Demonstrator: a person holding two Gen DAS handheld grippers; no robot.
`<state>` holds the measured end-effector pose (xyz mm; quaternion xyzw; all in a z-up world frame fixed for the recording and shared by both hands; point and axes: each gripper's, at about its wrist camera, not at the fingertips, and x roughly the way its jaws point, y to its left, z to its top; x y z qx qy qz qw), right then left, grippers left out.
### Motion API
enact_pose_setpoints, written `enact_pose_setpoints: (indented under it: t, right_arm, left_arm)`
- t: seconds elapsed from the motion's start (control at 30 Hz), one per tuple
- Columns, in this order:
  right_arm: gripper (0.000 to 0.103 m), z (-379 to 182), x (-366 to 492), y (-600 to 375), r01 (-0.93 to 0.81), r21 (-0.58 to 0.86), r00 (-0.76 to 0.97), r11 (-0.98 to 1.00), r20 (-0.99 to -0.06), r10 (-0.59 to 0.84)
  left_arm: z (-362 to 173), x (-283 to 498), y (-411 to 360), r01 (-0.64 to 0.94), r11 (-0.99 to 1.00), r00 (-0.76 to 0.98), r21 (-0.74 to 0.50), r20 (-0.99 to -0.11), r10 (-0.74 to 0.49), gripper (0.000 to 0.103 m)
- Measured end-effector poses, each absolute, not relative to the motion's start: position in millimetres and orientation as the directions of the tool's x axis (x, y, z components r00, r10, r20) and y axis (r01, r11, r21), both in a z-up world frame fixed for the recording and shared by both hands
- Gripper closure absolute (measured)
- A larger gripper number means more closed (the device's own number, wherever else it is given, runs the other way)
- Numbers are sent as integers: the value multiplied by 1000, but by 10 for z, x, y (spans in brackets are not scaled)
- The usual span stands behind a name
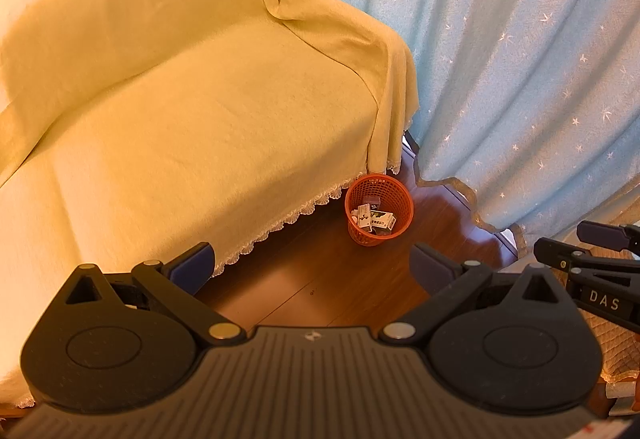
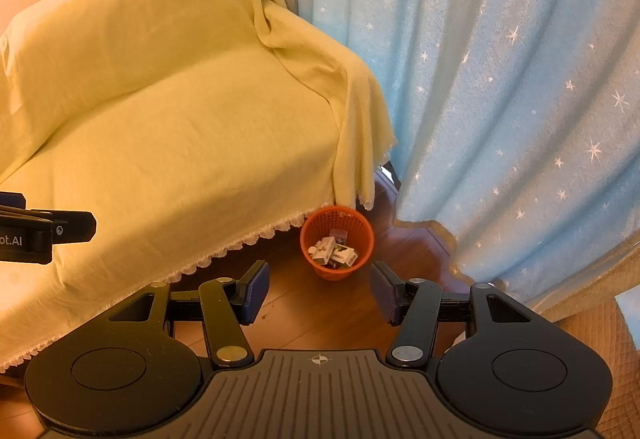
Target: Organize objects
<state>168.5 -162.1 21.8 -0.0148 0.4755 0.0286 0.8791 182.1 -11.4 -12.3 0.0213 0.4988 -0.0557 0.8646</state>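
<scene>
Left gripper (image 1: pixel 314 265): you're holding it high above the wooden floor (image 1: pixel 320 291), jaws spread wide, nothing between the pads.
Right gripper (image 2: pixel 318 293): you're carrying this one empty too, jaws parted, looking down toward the same corner.
Basket (image 1: pixel 402 213): the orange mesh basket is sitting on the floor, just beside the lace hem of the yellow sofa cover (image 1: pixel 180 111) and near the blue star curtain (image 1: pixel 520 59).
Boxes (image 1: pixel 374 218): several small cartons are lying jumbled inside the basket, leaning on one another; a dark purple one is tucked toward the back.
Sofa seat: nothing is showing on the cover in either view.
Progress: you're looking, by my read, at a job close to finished, with the loose items already binned.
Handling: those cartons are likely light, thin card, so they'd crush if you're squeezing hard; you'd be pinching across the two broad faces, gently.
Basket grip: the mesh looks light and springy; you'd be taking it by the stiffer rim, one pad inside, one outside.
Risk: a light basket may be tipping if you're nudging its side.
</scene>
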Motion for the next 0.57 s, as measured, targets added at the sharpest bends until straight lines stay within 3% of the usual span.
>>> enact_pose_setpoints:
  t: [0.57]
  right_arm:
    - [50,193,1649,-1575,-65,-1,543,998,-839,35]
  left_arm:
    - [-123,1770,-78,100,995,513,-20,-856,-68,1]
